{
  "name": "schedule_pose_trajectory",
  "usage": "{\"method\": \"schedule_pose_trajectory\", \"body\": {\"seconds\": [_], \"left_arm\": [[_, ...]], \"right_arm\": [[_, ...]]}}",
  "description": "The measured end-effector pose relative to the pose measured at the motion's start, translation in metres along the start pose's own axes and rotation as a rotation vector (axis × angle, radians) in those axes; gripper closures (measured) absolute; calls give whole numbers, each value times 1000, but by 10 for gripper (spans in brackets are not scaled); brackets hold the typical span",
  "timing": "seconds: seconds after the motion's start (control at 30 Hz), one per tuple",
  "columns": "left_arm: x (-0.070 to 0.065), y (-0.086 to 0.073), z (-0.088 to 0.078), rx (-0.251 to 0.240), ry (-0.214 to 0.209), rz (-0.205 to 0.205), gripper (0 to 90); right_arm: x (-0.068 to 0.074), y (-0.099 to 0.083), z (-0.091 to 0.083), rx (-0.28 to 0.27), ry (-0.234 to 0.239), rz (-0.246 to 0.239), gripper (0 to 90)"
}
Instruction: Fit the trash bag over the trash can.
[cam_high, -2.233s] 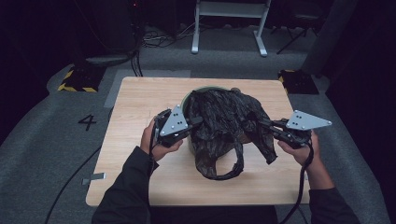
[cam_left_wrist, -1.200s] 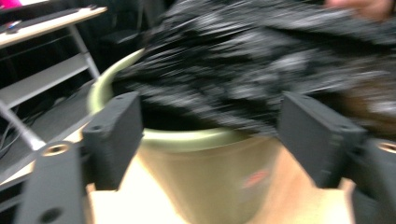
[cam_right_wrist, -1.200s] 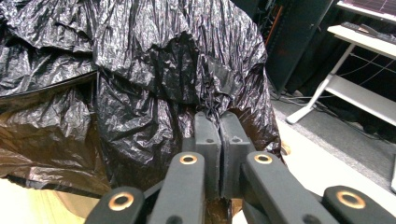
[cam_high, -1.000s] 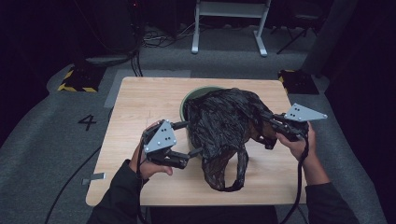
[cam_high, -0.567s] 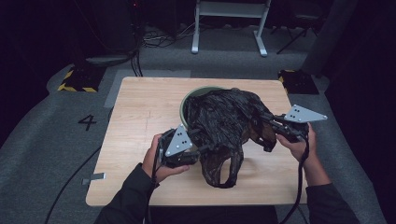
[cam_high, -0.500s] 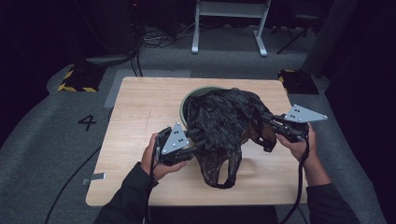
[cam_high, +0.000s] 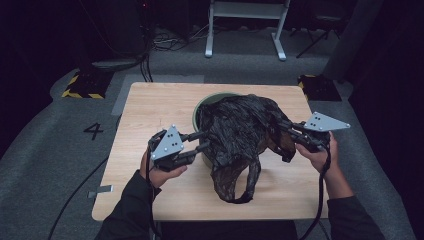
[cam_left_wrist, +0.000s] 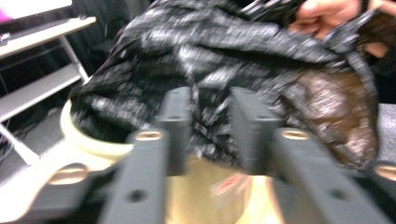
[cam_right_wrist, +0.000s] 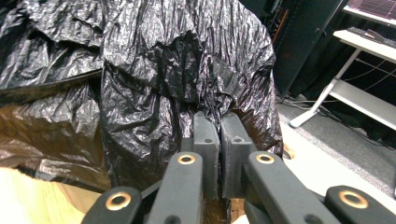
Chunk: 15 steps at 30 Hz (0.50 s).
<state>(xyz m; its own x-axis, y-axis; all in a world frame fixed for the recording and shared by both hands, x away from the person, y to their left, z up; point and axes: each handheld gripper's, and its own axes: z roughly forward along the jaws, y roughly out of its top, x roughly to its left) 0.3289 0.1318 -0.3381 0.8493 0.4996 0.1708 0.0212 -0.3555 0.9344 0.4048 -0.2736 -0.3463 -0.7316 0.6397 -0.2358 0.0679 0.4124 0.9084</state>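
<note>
The right gripper (cam_right_wrist: 218, 140) had its fingers (cam_right_wrist: 205, 140) clamped on a fold of a black plastic bag (cam_right_wrist: 154, 79), the two pads nearly meeting with the thin film pinched between them. In the high view that gripper (cam_high: 286, 128) held the bag's right edge just above the worktop (cam_high: 150, 105), the person's right hand (cam_high: 320, 150) wrapped around its body.

The left gripper (cam_left_wrist: 210, 135) had its fingers (cam_left_wrist: 175, 128) partly apart, having just been opening, with crinkled bag film lying in the gap between them; the blurred picture left it unclear whether the pads pressed on the film. From above, the left gripper (cam_high: 202, 141) reached in level from the left, its tips at the bag's left side, where the film met the wall of a pale green bucket (cam_high: 200, 112).

The bag (cam_high: 240, 135) lay draped over the bucket's mouth near the middle of the worktop, covering most of the rim. A loose loop of the bag hung down the front and trailed onto the wood toward the person. The left hand (cam_high: 160, 172) rested low beside the bucket.
</note>
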Motion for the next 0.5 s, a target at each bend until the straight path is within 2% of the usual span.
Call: {"method": "schedule_pose_trajectory", "body": {"seconds": [0.07,0.13,0.2,0.27,0.3,0.37,0.47,0.5], "left_arm": [[-10,5,0,13,3,-2,347],[-18,8,-1,-3,-1,2,260],[-28,13,-2,-17,-9,11,213],[-39,16,1,-10,-12,28,186],[-45,17,3,-9,-6,36,174],[-55,15,12,-4,-27,40,161],[-60,11,24,42,14,70,158],[-59,9,28,52,36,65,159]], "right_arm": [[0,0,0,2,1,0,879],[1,0,0,4,1,-1,879],[2,0,0,4,-2,-5,879],[2,0,-1,5,-3,-6,879],[2,0,-1,6,-4,-7,879],[2,0,0,9,-2,-6,879],[2,0,0,9,1,-7,873],[3,0,0,10,2,-7,868]]}}
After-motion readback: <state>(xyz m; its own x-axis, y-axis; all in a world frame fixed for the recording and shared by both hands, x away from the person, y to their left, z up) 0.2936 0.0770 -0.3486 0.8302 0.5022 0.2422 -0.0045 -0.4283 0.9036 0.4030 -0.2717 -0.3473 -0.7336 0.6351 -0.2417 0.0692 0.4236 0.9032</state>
